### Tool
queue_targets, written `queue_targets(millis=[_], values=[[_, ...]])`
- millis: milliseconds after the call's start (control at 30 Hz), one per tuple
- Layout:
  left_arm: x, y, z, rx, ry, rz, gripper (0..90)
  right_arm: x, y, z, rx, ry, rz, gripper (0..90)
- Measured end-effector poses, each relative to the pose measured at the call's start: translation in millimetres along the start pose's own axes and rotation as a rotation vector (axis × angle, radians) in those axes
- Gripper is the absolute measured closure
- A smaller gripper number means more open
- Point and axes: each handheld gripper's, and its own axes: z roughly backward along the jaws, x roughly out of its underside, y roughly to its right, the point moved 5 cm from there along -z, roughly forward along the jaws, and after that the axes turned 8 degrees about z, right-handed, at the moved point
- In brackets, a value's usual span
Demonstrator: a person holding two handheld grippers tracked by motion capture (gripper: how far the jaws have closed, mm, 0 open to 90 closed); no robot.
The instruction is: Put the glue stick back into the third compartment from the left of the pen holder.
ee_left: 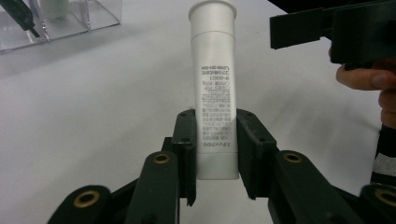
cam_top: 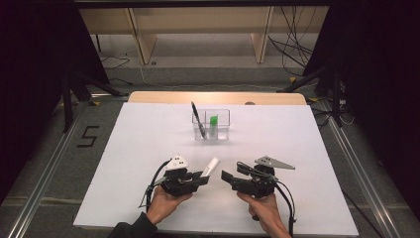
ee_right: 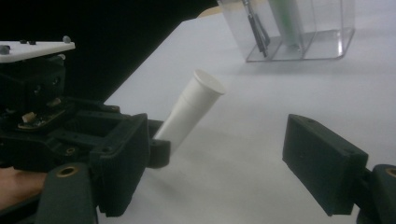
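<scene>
Currently the left gripper (ee_left: 215, 154) clamps the crimped end of a white tube (ee_left: 214, 88), whose long axis runs straight out from its jaws, cap end slanting up toward the clear organizer (cam_top: 211, 124) beyond. Just to the tube's right, the right gripper (cam_top: 232, 179) stands wide open and empty, its jaws aimed toward the cap.

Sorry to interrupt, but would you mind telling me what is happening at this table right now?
A person holds a gripper in each hand over a white table. The left gripper is shut on the crimped end of a white tube, cap pointing away. The right gripper is open beside it, holding nothing. Farther back, a clear organizer holds a black pen and a green-capped item.
</scene>
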Motion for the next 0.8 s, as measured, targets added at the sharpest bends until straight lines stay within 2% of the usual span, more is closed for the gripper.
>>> queue_targets(millis=[400, 567, 800], values=[[1.1, 9.4, -0.7, 0.022, 0.026, -0.015, 70.7, -3.5, -7.1, -20.6, -0.081, -0.02, -0.104, 29.7], [1.7, 12.2, -0.4, 0.029, 0.025, -0.023, 70.7, -2.9, -7.3, -25.8, -0.09, -0.031, -0.143, 35.8], [1.5, 16.1, 0.3, 0.042, 0.035, -0.029, 70.7, -4.2, -5.4, -28.1, -0.107, -0.017, -0.178, 46.7]])
